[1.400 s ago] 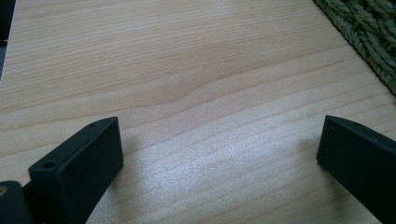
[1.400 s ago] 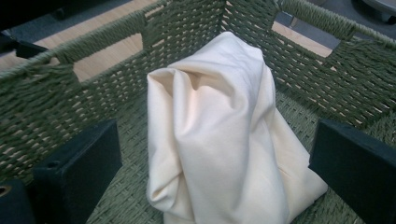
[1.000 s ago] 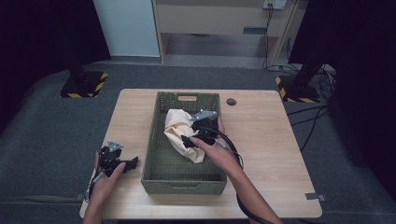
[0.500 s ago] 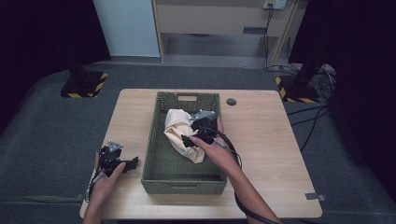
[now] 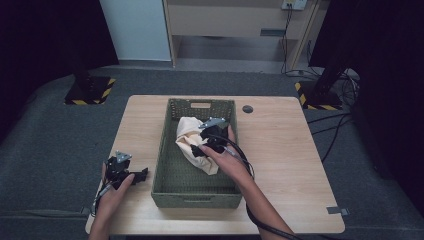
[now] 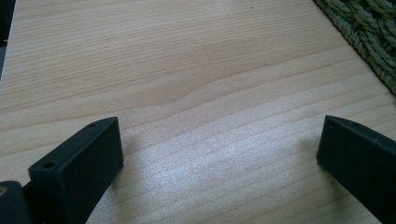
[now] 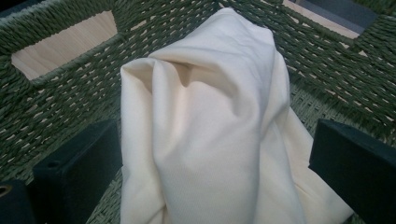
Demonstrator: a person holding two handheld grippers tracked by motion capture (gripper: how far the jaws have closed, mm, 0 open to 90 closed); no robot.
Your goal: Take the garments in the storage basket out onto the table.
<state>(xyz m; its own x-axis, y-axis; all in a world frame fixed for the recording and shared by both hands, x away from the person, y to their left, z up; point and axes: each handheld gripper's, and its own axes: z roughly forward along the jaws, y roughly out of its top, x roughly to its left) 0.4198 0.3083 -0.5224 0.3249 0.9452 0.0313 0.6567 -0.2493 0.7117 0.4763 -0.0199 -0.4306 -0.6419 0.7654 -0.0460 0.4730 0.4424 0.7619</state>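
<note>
— Cloth (image 7: 210, 135) sits bunched in the basket (image 5: 165, 165), toward its far half and nearer the right wall. The right gripper (image 5: 206, 146) has slid a little further over the heap than it was a second ago; it was nearer the far right of the bundle then.

— Is it holding the fabric yet?

— No. In the right gripper view both jaws stand wide apart, one on each side of the raised fold, with woven wall behind. I'd judge this is the lining-up before a pinch, so the grab is still to come.

— And the other hand?

— The left gripper (image 5: 131, 176) hasn't shifted. It rests at the near left part of the table (image 5: 280, 165), just beside the basket's left wall, jaws spread with nothing but bare wood between them (image 6: 210, 140).

— Room to move?

— Tight sideways: the heap lies close to the right wall and not far from the far wall with its handle slot, so the jaws have little slack before they meet weave. Straight up is free. The near half of the basket floor is bare, and the right side of the table is open apart from a small dark disc (image 5: 247, 109) near the far edge.

— Any snag risk?

— The cable (image 5: 240, 155) loops over the right rim and could catch there on a lift.
</note>
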